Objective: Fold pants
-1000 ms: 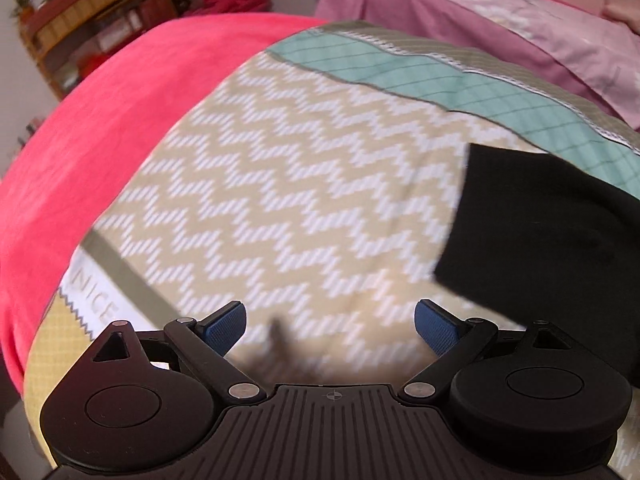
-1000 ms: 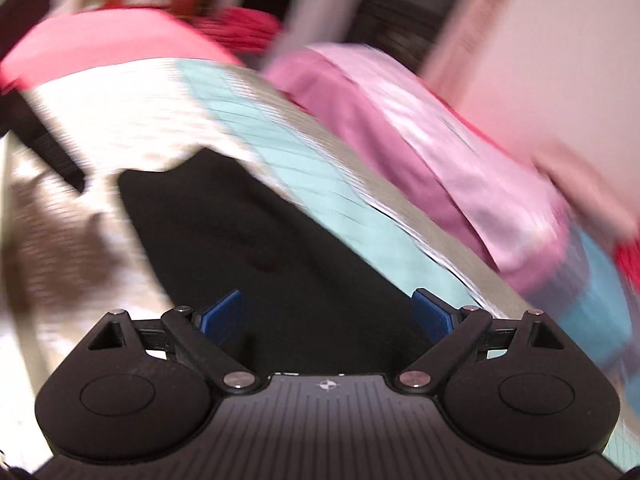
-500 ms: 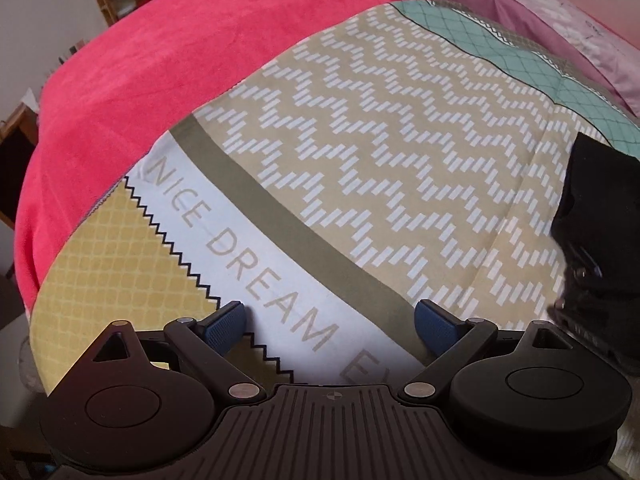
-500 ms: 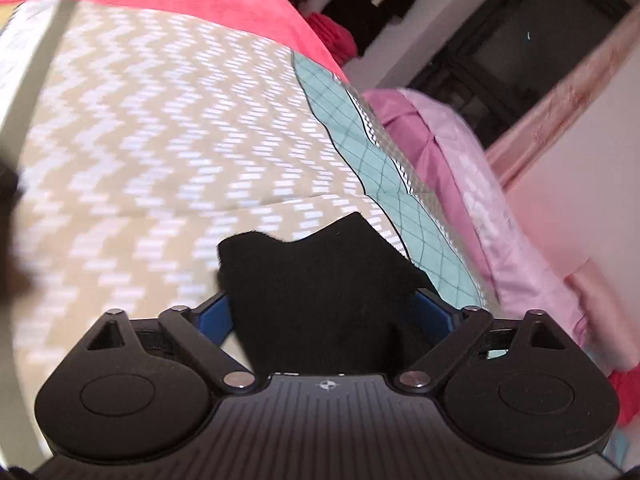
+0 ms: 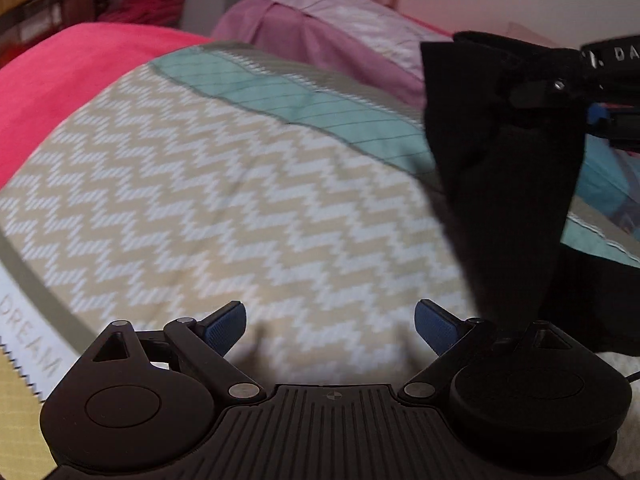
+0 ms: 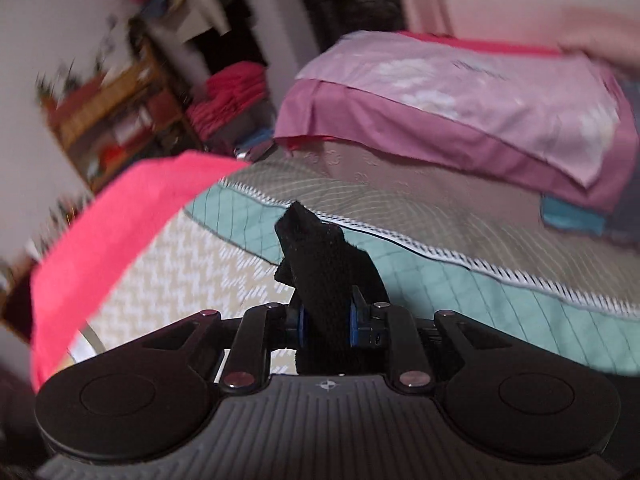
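Right gripper (image 6: 325,327) closing on black pants (image 6: 320,264)

The right gripper (image 6: 325,326) jaws, earlier wide, are closing on the black pants (image 6: 320,264), now lifted.

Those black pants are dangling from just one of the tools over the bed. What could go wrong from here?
1. The right tool is closing on only a small bunched corner of the black pants; the hanging weight could pull it free.
2. The left tool is open and empty, so the cloth hangs crumpled and may land twisted on the zigzag bedspread.
3. The views are blurred, so aiming a second grab looks harder.
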Demonstrator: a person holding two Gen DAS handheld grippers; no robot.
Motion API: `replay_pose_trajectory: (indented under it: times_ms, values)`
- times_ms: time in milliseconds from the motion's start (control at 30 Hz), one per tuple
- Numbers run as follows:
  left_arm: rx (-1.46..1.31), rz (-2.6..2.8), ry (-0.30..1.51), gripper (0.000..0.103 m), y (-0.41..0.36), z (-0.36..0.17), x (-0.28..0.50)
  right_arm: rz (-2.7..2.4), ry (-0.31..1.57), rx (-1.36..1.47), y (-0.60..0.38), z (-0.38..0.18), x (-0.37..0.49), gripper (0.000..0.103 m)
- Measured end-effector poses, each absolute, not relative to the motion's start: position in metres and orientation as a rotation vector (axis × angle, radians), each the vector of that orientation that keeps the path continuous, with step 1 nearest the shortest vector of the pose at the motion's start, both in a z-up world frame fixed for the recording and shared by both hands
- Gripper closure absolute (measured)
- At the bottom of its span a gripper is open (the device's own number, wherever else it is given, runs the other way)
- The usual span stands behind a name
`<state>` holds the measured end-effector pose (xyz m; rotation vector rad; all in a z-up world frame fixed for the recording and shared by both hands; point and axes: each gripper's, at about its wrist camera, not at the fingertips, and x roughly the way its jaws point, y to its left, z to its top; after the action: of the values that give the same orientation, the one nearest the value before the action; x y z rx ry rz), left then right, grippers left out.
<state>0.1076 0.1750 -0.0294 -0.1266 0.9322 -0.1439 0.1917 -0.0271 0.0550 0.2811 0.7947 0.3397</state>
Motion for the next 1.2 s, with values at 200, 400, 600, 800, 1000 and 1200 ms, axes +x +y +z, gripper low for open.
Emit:
replay_pose_trajectory:
  times_ms: [200, 400, 600, 800, 1000, 1200]
  values:
    - [-0.082, -0.325, 0.889, 0.000, 0.104, -0.024, 0.103, 0.280, 0.798, 0.459, -0.097, 0.063, 0.158, 0.081]
    - [-0.063, -0.351, 0.880, 0.000, 0.064, -0.031, 0.092, 0.263, 0.765, 0.491, -0.122, 0.062, 0.140, 0.081]
    - [-0.109, -0.278, 1.047, 0.000, 0.041, -0.066, 0.133, 0.223, 0.668, 0.515, -0.161, 0.078, 0.112, 0.082]
    - [-0.058, -0.500, 0.996, 0.000, 0.016, -0.056, 0.115, -0.018, 0.615, 0.605, -0.267, 0.033, 0.056, 0.082]
    - [0.041, -0.657, 1.026, 0.000, 0.002, -0.052, 0.098, -0.250, 0.798, 0.725, -0.317, -0.052, 0.035, 0.065]
    - [-0.011, -0.737, 0.988, 0.000, 0.033, -0.024, 0.092, -0.328, 0.659, 0.479, -0.308, -0.017, 0.047, 0.035]
